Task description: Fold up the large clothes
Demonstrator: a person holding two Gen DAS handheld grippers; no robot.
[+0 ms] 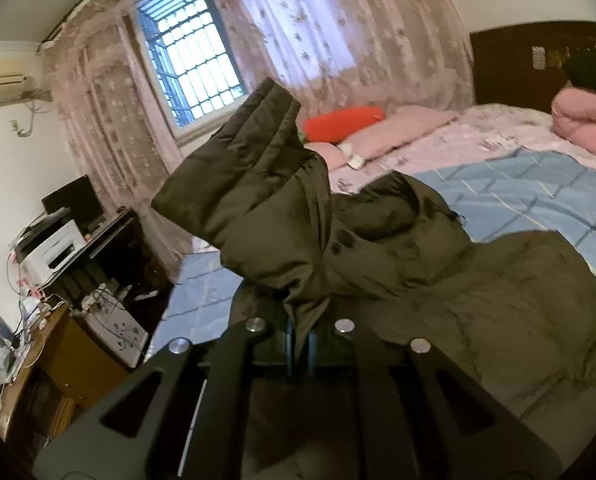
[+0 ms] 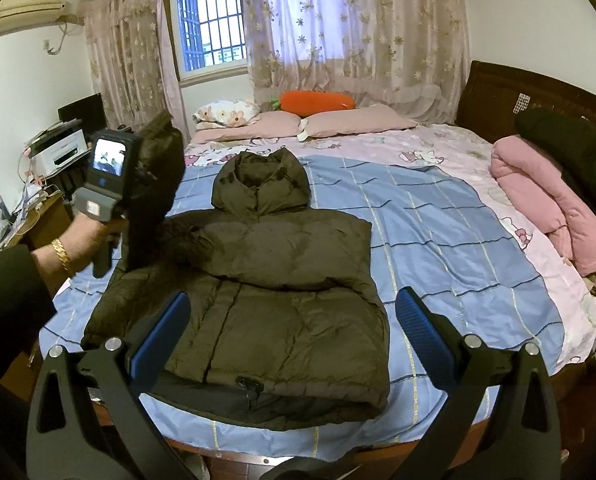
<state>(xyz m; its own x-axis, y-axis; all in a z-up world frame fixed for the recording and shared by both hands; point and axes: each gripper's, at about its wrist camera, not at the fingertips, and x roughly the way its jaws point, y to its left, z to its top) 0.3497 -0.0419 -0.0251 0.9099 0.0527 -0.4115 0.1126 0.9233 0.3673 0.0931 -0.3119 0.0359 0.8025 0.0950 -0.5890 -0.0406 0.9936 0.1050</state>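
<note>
Up close in the left wrist view, your left gripper [image 1: 301, 344] is raised and tipped upward toward the window [image 1: 190, 52], its 2 blue pads pressed together on a fold of the jacket sleeve [image 1: 254, 196]. That sleeve stands up straight ahead of the jaws, cuff topmost, while the olive puffer jacket [image 1: 478, 288] spreads to the right on the blue checked blanket [image 1: 538, 196].

Over in the right wrist view, your right gripper [image 2: 294, 332] hovers low at the foot of the bed [image 2: 458, 140], angled down, with its 2 fingers [image 2: 422, 332] spread wide and holding nothing. The jacket's hem lies between and just beyond the open jaws, hood pointing away toward the pillows [image 2: 354, 120]. At the left, your left hand [image 2: 94, 232] holds its gripper lifted, the sleeve hanging from it above the jacket's left shoulder
</note>
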